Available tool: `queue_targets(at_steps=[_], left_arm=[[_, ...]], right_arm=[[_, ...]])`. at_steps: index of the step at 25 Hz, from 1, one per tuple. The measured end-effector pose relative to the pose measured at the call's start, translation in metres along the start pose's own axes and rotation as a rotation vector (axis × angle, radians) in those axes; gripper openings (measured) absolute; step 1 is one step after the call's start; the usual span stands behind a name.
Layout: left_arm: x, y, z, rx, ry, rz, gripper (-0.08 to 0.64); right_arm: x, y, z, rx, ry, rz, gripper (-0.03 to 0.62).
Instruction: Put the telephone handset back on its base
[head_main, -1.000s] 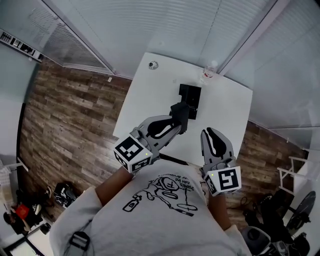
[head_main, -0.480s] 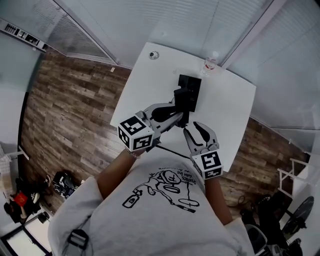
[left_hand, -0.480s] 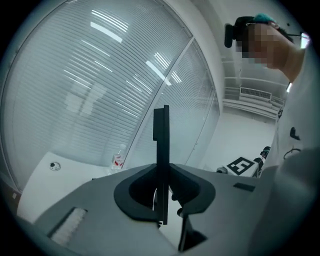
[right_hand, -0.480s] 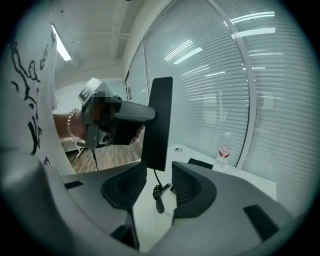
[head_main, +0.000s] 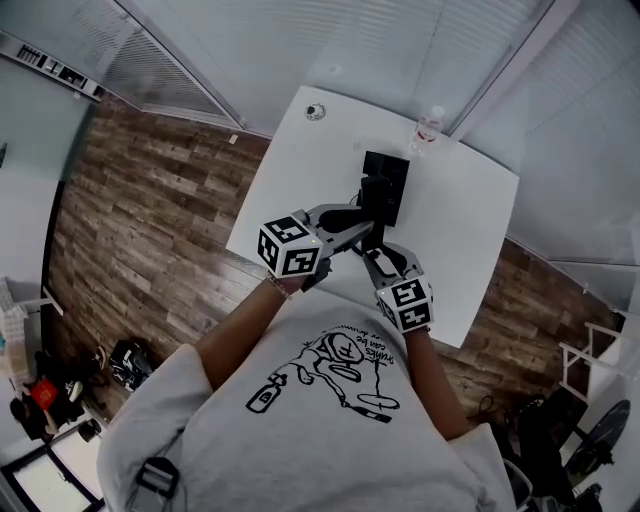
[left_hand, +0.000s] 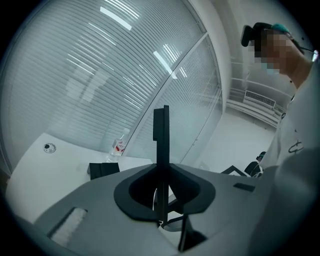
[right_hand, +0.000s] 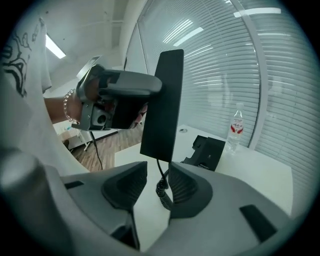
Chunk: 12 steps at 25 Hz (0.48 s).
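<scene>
The black telephone handset (right_hand: 162, 102) stands upright in the air, with my left gripper (left_hand: 161, 185) shut on it; I see it edge-on as a thin slab (left_hand: 161, 135). In the head view the handset (head_main: 372, 207) hangs just over the near end of the black base (head_main: 388, 175) on the white table (head_main: 460, 230). My right gripper (right_hand: 157, 185) sits just below and behind the handset. Its jaws have just been opening and stand apart. The coiled cord (right_hand: 162, 192) hangs between them and neither pad presses it.
A clear water bottle (head_main: 428, 130) stands at the far table edge, right of the base (right_hand: 205, 152). At the far left corner lies a small round object (head_main: 315, 111). Glass walls with blinds close in behind the table, and wood floor lies to its left.
Both grippers moved away from my body toward the base, carrying the handset from over the near table edge to above the base. The right gripper drew in under the handset.
</scene>
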<state>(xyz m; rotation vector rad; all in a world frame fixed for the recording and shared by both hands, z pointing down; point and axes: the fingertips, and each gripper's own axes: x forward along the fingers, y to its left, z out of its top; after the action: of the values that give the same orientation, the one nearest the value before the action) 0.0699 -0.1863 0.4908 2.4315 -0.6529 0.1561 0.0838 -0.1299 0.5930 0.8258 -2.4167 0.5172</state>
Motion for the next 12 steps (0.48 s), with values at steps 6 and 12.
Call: queue_targets(at_steps=[6,12], left_arm=[[0.01,0.022,-0.01,-0.07,0.0,-0.043,0.069],[0.019,0.045,-0.02,-0.122,-0.016,-0.069,0.074]], right_arm=[[0.013,-0.001,-0.01,0.039,0.013,0.027,0.011],[0.02,-0.002,-0.017,0.076,0.027,0.043,0.008]])
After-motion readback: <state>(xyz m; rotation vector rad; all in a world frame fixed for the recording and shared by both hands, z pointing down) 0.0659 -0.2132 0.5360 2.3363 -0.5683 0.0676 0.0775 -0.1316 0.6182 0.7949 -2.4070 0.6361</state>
